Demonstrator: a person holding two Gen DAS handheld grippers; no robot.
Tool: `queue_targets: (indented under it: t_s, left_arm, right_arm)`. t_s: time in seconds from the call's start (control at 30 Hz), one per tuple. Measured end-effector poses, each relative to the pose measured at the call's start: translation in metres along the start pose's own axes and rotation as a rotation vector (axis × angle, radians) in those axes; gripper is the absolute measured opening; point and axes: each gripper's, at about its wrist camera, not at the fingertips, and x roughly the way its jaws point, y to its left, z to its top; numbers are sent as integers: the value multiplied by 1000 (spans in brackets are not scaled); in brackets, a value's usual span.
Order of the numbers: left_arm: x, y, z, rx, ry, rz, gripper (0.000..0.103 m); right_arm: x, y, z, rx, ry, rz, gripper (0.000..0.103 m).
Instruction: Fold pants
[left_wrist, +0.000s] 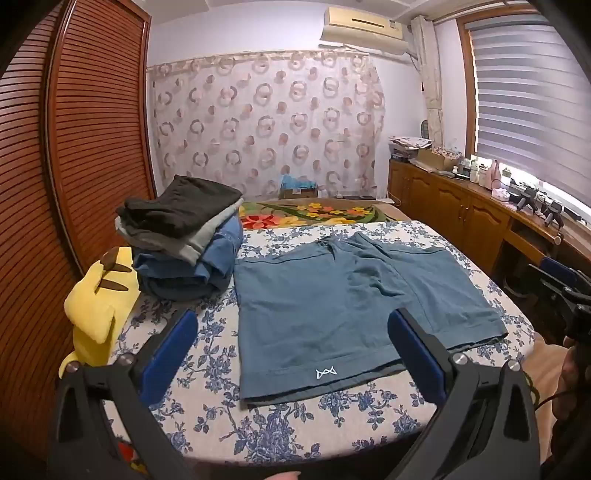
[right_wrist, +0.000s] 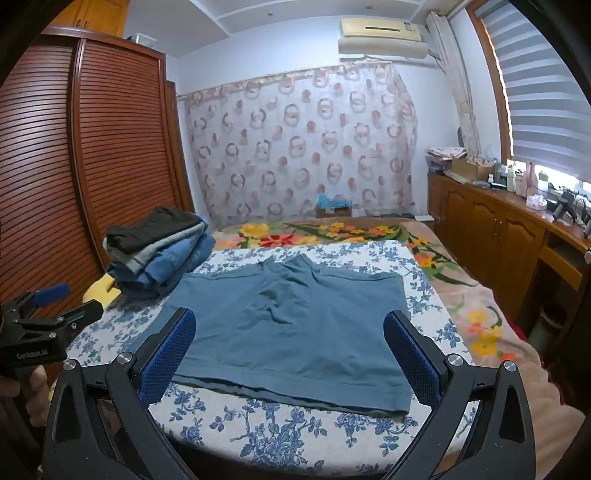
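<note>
Nearest the lens, the left claw (left_wrist: 291, 332) stands spread wide with nothing between its blue pads, hanging above the near hem of the teal shorts (left_wrist: 343, 295) without touching them. The right claw (right_wrist: 290, 332) is equally wide and empty, poised over the same near edge. In each view the lower bodies of the claws are cut off by the frame, and the hands gripping them show only as slivers at the edges.

The shorts lie flat on the blue-flowered bed sheet (right_wrist: 277, 424), waistband far, leg hems near, a small white logo (left_wrist: 326, 373) on the near-left leg. Their underside is hidden.

Just left of the shorts, touching or nearly so, sits a stack of folded clothes (left_wrist: 184, 236), dark on top, denim below. A yellow plush (left_wrist: 98, 295) lies beside it, partly hidden by the stack.

Farther off, a floral blanket (right_wrist: 332, 230) covers the bed's far end, then a ring-patterned curtain (right_wrist: 303, 140). Small items on the sideboard (right_wrist: 491, 221) are too blurred to identify.
</note>
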Motion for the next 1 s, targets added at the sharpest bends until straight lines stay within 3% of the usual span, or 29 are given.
queue_targets:
  t_s: [1.0]
  left_arm:
    - [-1, 7, -1, -9, -7, 0, 103]
  right_arm:
    - [1, 1, 1, 0, 4, -4, 103]
